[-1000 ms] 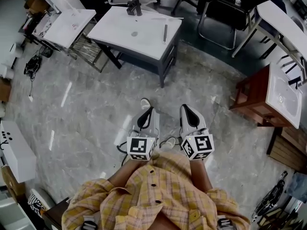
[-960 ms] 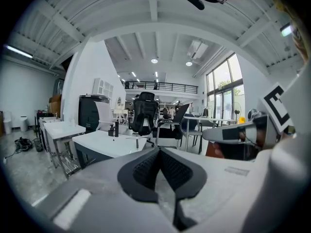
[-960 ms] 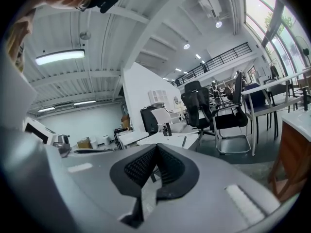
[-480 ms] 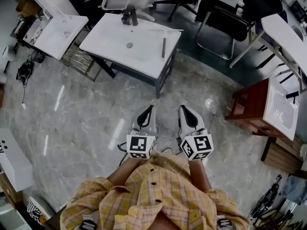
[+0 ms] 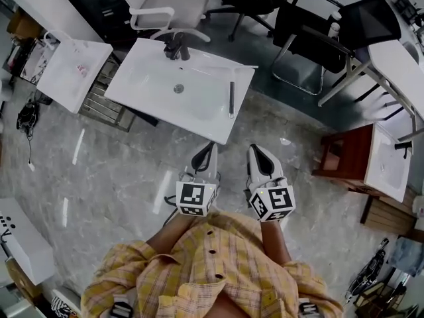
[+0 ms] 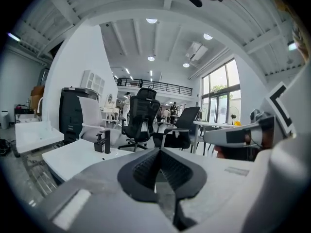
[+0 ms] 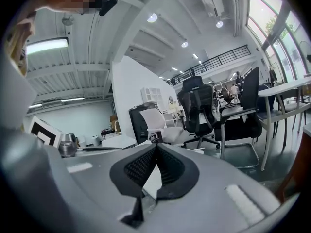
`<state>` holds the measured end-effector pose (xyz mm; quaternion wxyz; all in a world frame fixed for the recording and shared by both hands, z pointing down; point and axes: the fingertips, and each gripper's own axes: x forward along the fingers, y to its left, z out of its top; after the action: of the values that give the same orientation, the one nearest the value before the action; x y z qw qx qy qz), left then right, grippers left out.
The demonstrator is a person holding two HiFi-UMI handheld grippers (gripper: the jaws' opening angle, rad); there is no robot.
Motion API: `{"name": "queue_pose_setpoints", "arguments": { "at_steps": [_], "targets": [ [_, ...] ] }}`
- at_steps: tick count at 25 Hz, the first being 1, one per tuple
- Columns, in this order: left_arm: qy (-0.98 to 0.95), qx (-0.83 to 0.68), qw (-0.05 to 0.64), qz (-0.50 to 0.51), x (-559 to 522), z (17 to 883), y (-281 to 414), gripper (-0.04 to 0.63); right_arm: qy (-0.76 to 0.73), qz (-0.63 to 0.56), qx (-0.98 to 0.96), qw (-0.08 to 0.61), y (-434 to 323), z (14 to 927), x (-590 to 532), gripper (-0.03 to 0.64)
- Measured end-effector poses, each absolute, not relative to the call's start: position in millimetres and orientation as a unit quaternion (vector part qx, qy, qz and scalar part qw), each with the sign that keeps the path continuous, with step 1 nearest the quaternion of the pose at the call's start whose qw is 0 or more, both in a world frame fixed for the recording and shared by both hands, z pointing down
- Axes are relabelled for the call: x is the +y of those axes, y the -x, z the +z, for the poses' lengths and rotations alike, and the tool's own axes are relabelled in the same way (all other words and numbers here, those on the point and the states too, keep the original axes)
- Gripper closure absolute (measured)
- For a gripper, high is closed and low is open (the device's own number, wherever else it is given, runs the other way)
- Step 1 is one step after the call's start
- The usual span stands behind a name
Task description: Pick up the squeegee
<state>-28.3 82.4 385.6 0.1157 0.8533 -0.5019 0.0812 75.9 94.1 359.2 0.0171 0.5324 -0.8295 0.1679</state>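
Note:
The squeegee (image 5: pixel 231 99), a slim dark bar, lies on the right part of a white sink countertop (image 5: pixel 149 78), right of the basin and its drain. A black faucet (image 5: pixel 175 47) stands at the counter's far edge and also shows in the left gripper view (image 6: pixel 102 142). My left gripper (image 5: pixel 211 148) and right gripper (image 5: pixel 255 150) are side by side over the floor, just short of the counter's near edge. Both point at it with their jaws together and nothing between them. The ribbed pads meet in the left gripper view (image 6: pixel 158 152) and in the right gripper view (image 7: pixel 155 147).
A second white sink top (image 5: pixel 69 71) sits on a rack to the left. A white chair (image 5: pixel 165 5) and black chairs (image 5: pixel 318 32) stand behind the counter. A wooden stand with a sink (image 5: pixel 387 161) is at the right, and a white box (image 5: pixel 23 240) at the left.
The sink counter has come closer and lower in the head view as the person walked toward it. Both grippers kept their pose and stayed shut.

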Motion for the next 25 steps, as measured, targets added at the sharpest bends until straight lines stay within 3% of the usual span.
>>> {"name": "queue_pose_setpoints", "arguments": {
  "at_steps": [25],
  "targets": [
    [-0.877, -0.444, 0.155, 0.103, -65.7, 414.1, 69.5, 0.595, -0.608, 0.205, -0.766, 0.048, -40.0, 384.0, -59.7, 0.618]
  ]
}}
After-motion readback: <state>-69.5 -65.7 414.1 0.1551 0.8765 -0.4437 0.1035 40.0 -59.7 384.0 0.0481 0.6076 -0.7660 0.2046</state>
